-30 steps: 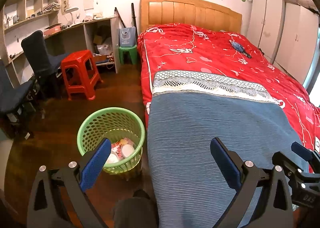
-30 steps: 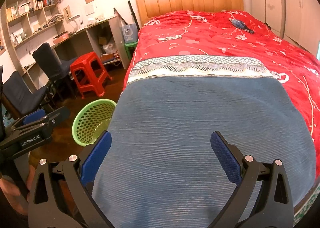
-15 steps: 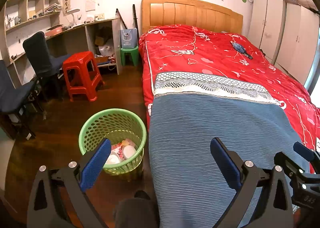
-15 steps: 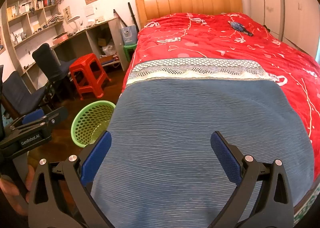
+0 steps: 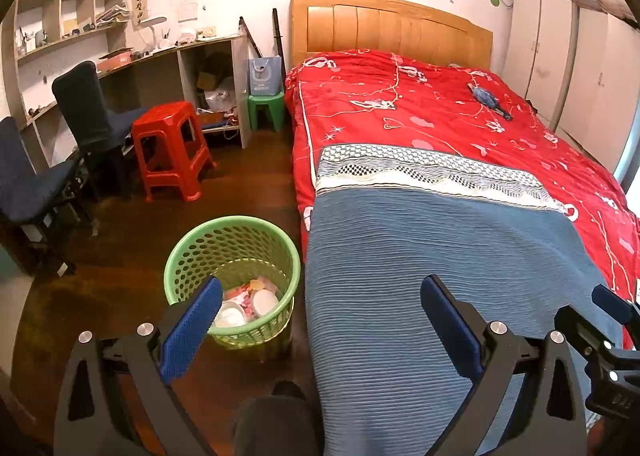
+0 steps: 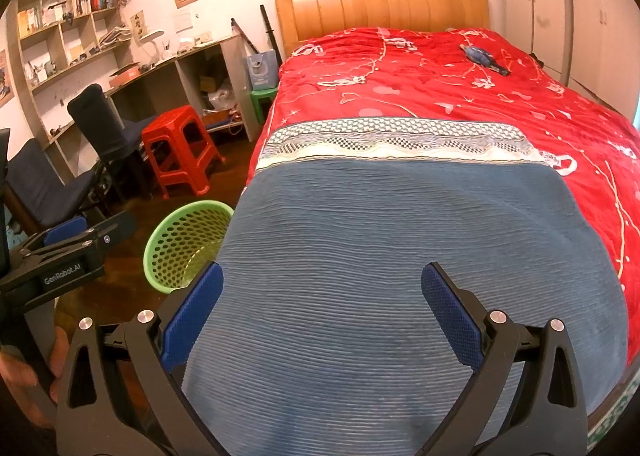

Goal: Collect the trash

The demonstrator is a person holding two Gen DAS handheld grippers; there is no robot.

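A green perforated basket (image 5: 188, 256) stands on the dark wood floor beside the bed, with white cups and wrappers (image 5: 250, 302) inside. The same basket (image 6: 168, 240) shows at the bed's left edge in the right wrist view. My left gripper (image 5: 322, 306) is open and empty, held above the gap between basket and bed. My right gripper (image 6: 322, 296) is open and empty over the blue blanket (image 6: 400, 236). A small blue object (image 5: 488, 99) lies far up on the red bedspread (image 5: 420, 115); the blue object (image 6: 482, 57) is also in the right wrist view.
A red stool (image 5: 170, 147), two dark chairs (image 5: 92, 111) and a desk with shelves (image 5: 160, 55) line the left side. A green stool (image 5: 266, 107) holding a bag stands by the headboard. Wardrobes (image 5: 568, 67) stand at the right. A person's knee (image 5: 276, 424) shows at the bottom.
Both grippers have drawn back and risen a little, so the basket and bed look slightly farther. Both stay open and empty.
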